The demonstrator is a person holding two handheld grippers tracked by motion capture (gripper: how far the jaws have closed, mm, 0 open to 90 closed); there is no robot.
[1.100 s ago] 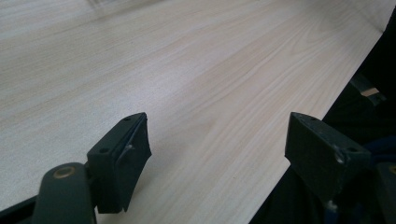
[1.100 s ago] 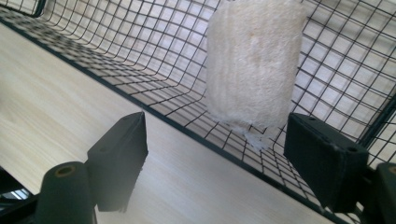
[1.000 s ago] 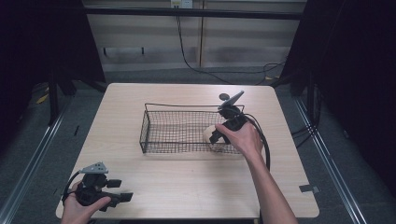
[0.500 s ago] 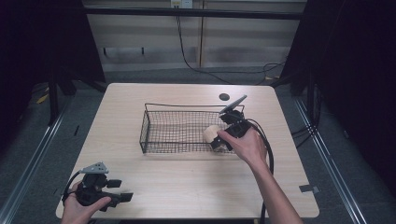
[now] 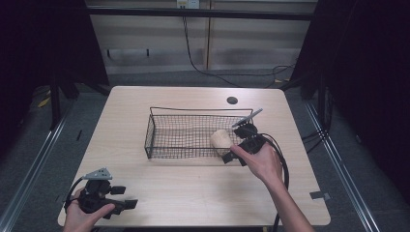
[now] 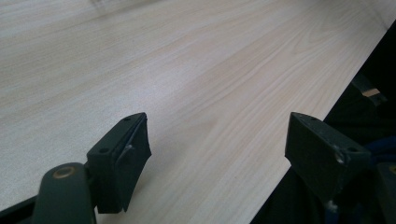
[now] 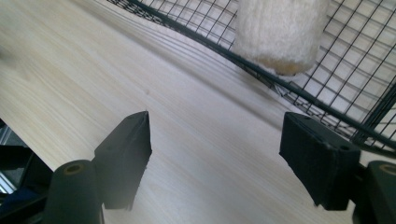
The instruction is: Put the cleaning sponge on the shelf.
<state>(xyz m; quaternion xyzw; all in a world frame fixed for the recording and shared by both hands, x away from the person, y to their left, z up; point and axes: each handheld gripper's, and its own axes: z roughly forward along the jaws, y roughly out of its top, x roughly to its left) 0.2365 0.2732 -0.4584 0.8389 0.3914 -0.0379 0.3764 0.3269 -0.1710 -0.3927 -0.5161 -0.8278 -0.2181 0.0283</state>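
Note:
A black wire basket [image 5: 193, 136] stands in the middle of the wooden table [image 5: 193, 193]. A cream fuzzy roll [image 5: 221, 140] lies in its right end, against the near wall. My right gripper [image 5: 232, 153] is just outside that near wall, open and empty. In the right gripper view the roll [image 7: 280, 32] sits behind the basket rim [image 7: 205, 32], ahead of and apart from the open gripper [image 7: 217, 144]. My left gripper [image 5: 129, 205] rests at the table's near left corner, and the left gripper view shows this gripper [image 6: 217, 144] open over the table's front edge.
A dark round hole [image 5: 232, 100] sits in the tabletop behind the basket. The rest of the basket's floor [image 5: 179, 137] holds nothing. Bare wood [image 5: 193, 183] lies between the two grippers. A cable trails from the right gripper along the forearm.
My right gripper has drawn back from over the basket's right end to its near outer side. The roll stays in the basket. The left gripper has not moved.

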